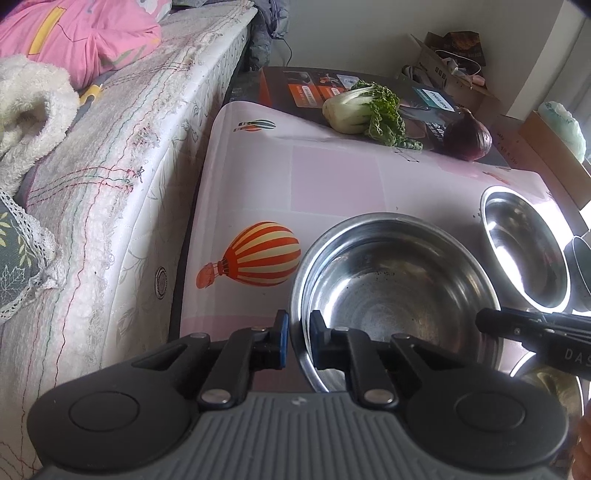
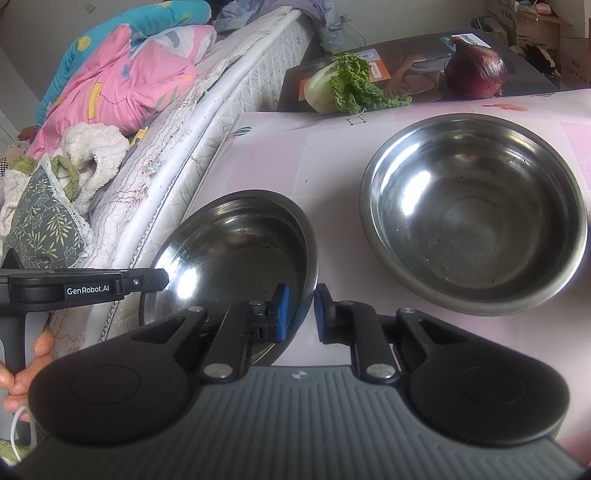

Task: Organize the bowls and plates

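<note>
Bowl (image 2: 236, 258) rim between tongs (image 2: 301, 314)

Both bowls (image 2: 474, 210) (image 2: 236, 258) look like glossy, scuffed steel; the counter (image 1: 332, 177) wears smooth printed sheeting; beside it, the mattress (image 1: 122, 192) is quilted cloth.

Left gripper (image 1: 297, 334): its body hides the near rim of the steel bowl (image 1: 397, 291) it pinches.
Right gripper (image 2: 302, 312): its body covers the near part of that same bowl (image 2: 236, 258); in the left wrist view it is cut off at the right edge.
Second bowl (image 1: 524, 251): partly cut off by a dark pot (image 1: 581, 273), itself lost at the frame edge.
Third bowl (image 1: 546, 384): only a bright sliver under the right gripper.
Hand (image 2: 27, 365): cut off at the left edge.
Cardboard boxes (image 2: 532, 26): lettering too small to read.
</note>
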Demonstrator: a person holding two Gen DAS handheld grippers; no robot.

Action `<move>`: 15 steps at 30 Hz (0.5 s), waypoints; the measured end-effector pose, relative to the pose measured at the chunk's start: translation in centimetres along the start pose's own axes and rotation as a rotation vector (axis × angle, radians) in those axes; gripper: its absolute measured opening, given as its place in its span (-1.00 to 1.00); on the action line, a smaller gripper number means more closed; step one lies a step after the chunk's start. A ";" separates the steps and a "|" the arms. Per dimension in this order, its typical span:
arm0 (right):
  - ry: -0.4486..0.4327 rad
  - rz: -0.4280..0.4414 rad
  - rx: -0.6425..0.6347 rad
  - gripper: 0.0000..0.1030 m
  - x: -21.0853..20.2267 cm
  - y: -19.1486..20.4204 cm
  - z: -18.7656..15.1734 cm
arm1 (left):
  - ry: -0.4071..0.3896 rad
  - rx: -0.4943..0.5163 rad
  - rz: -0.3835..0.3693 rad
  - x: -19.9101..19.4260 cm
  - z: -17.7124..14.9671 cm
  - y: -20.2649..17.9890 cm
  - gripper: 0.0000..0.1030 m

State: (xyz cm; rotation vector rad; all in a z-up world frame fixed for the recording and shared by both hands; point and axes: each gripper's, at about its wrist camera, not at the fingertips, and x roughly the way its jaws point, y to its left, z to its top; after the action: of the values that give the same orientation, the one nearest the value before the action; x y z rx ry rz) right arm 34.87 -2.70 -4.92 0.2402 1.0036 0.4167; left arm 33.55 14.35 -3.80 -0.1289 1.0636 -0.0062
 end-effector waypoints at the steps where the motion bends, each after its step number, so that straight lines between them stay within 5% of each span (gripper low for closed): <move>1: -0.001 0.000 -0.004 -0.73 -0.1 0.1 0.0 | -0.002 0.002 0.003 -0.1 0.0 0.0 -0.75; 15: -0.036 -0.003 -0.062 -0.73 -2.0 1.9 -0.1 | -0.038 0.013 0.019 -2.2 -0.5 0.2 -0.75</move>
State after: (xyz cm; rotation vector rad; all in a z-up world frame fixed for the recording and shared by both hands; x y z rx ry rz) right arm 33.39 -1.90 -2.73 0.1897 0.9535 0.4392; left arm 32.02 14.64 -2.11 -0.1070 1.0262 0.0064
